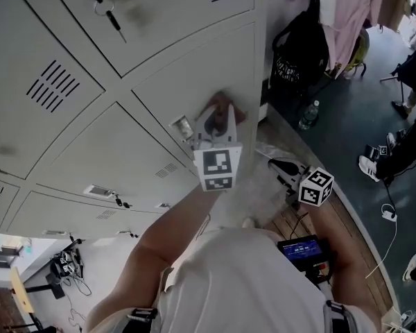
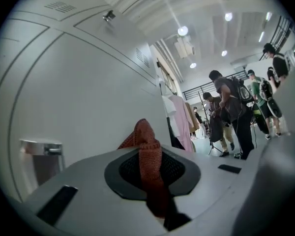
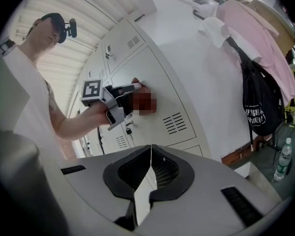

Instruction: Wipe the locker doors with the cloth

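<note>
Left gripper view | cloth (image 2: 143,132) pinched in left tool (image 2: 150,154) | against locker door (image 2: 88,92)

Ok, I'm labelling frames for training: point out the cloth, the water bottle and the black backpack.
cloth (image 2: 148,154): left gripper view, knitted strip between the jaws.
water bottle (image 3: 283,160): right gripper view, its body.
black backpack (image 3: 259,107): right gripper view, printed front.

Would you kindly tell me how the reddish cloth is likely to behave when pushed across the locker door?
The cloth looks knitted and folds over where the left claw pinches it, so it is probably floppy and light. Its coarse weave would likely drag rather than slip on the smooth locker door, perhaps bunching up.
</note>
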A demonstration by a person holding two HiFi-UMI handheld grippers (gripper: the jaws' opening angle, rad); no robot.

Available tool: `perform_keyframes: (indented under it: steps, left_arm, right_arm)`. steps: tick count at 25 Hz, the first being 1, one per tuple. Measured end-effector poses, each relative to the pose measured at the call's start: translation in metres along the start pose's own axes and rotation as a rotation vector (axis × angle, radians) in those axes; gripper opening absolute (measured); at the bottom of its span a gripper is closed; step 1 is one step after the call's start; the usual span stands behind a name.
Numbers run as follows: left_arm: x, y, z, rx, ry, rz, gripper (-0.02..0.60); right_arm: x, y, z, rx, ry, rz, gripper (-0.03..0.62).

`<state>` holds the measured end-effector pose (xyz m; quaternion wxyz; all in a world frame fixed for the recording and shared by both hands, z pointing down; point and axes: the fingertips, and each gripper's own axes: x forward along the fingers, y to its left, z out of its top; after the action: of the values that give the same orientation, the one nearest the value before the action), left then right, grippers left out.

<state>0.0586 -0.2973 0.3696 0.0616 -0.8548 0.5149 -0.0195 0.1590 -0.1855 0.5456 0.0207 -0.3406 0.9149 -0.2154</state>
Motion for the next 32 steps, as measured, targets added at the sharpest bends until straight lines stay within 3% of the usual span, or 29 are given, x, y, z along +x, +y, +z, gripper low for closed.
perform_keyframes:
  steps: [7, 12, 18, 27, 32]
  left_arm:
    - [0.061, -0.049, -0.007, -0.008, 0.063, -0.108, 0.038]
    - [0.085, -0.064, 0.017, -0.044, 0.021, -0.128, 0.038]
    - [0.039, -0.023, 0.051, -0.158, -0.135, -0.030, 0.037]
    - [-0.074, 0.063, 0.060, -0.314, -0.209, 0.118, 0.038]
    - [-0.125, 0.104, 0.074, -0.313, -0.256, 0.209, 0.038]
  right_arm:
    - [-0.018, -0.013, 0.003, 0.011, -0.027, -0.038, 0.017]
    - [-0.027, -0.023, 0.005, 0.020, -0.041, -0.059, 0.017]
    - [-0.020, -0.025, 0.007, 0.024, -0.036, -0.041, 0.017]
    - [0.021, -0.013, 0.008, 0.007, 0.022, 0.046, 0.017]
    - [0.051, 0.000, 0.008, -0.014, 0.053, 0.106, 0.017]
